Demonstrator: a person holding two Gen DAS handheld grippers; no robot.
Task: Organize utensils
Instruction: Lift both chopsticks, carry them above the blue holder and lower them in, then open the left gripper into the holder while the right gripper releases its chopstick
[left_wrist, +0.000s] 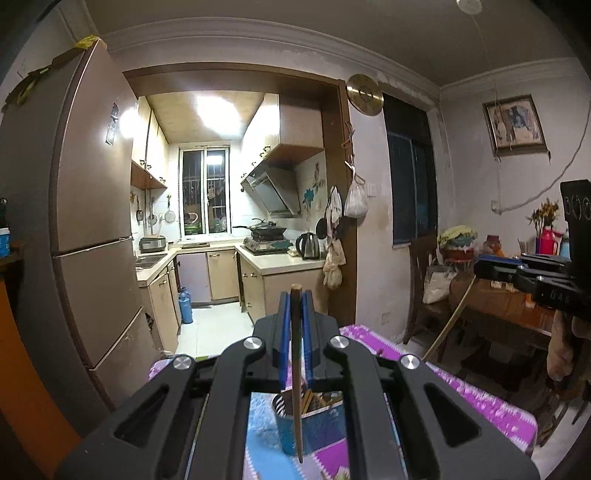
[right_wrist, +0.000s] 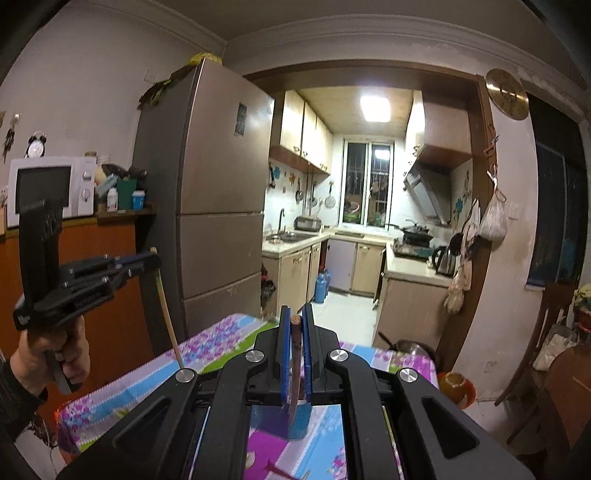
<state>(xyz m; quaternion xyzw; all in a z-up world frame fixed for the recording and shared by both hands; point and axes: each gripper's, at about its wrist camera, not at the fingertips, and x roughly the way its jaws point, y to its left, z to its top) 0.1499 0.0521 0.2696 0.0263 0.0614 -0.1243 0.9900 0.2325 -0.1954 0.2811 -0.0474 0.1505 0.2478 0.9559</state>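
Observation:
My left gripper is shut on a brown chopstick that hangs down over a blue holder can with several utensils in it. My right gripper is shut on a dark patterned chopstick, above the blue can. In the left wrist view the right gripper shows at the far right with a pale stick hanging from it. In the right wrist view the left gripper shows at the left, with a pale stick hanging down.
The can stands on a table with a purple and blue flowered cloth. A tall fridge stands behind to the left, the kitchen doorway beyond. A wooden chair and a cluttered round table stand to the right.

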